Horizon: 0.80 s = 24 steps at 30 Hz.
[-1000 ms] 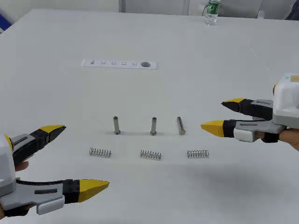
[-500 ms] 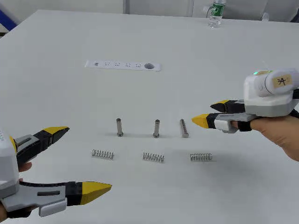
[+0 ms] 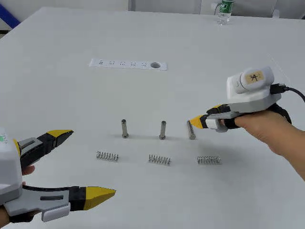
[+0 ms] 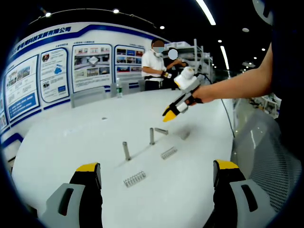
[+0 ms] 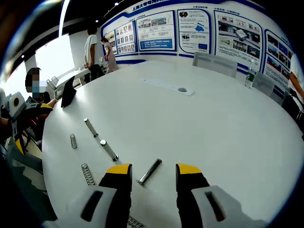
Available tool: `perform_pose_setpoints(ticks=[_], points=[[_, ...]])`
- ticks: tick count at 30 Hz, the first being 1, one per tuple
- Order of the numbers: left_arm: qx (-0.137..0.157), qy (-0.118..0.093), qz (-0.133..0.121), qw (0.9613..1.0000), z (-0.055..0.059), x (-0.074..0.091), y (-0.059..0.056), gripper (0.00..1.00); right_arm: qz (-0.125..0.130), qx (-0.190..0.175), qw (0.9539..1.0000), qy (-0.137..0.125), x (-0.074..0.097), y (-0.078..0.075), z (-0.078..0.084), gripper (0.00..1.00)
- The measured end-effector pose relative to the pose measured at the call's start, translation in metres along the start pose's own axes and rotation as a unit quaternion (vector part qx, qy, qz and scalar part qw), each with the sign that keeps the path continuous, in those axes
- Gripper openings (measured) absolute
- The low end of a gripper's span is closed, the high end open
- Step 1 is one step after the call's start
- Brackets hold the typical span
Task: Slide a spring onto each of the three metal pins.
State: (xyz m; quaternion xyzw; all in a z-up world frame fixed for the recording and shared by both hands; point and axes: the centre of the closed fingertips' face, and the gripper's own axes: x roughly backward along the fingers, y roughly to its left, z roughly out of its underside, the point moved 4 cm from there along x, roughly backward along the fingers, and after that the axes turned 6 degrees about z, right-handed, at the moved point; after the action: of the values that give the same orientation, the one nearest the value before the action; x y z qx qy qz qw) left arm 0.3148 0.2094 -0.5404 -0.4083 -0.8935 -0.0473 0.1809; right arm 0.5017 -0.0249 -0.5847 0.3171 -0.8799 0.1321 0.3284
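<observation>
The right gripper is held half open at the end pin mid-way across the surface, the left gripper wide, so grabbing that pin seems the step, and a gentle squeeze is needed next.

White table, head view: power strip at 11 o'clock; capped water bottle at 1 o'clock.

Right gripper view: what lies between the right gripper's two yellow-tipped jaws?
One short silver metal pin on the white table sits between the jaws of the open right gripper, touching neither, as the right gripper view shows.
</observation>
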Motion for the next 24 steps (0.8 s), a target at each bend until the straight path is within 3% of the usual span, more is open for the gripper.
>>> perform_pose_setpoints(ticks=[9, 24], points=[[0.003, 0.001, 0.002, 1.0, 0.001, -0.003, 0.002, 0.99, 0.018, -0.002, 0.999, 0.042, -0.021, 0.002, 0.007, 0.29], [0.01, 0.002, 0.001, 0.9999, 0.005, -0.004, 0.007, 0.98, 0.034, -0.032, 0.9957, 0.08, -0.04, 0.002, 0.011, 0.22]])
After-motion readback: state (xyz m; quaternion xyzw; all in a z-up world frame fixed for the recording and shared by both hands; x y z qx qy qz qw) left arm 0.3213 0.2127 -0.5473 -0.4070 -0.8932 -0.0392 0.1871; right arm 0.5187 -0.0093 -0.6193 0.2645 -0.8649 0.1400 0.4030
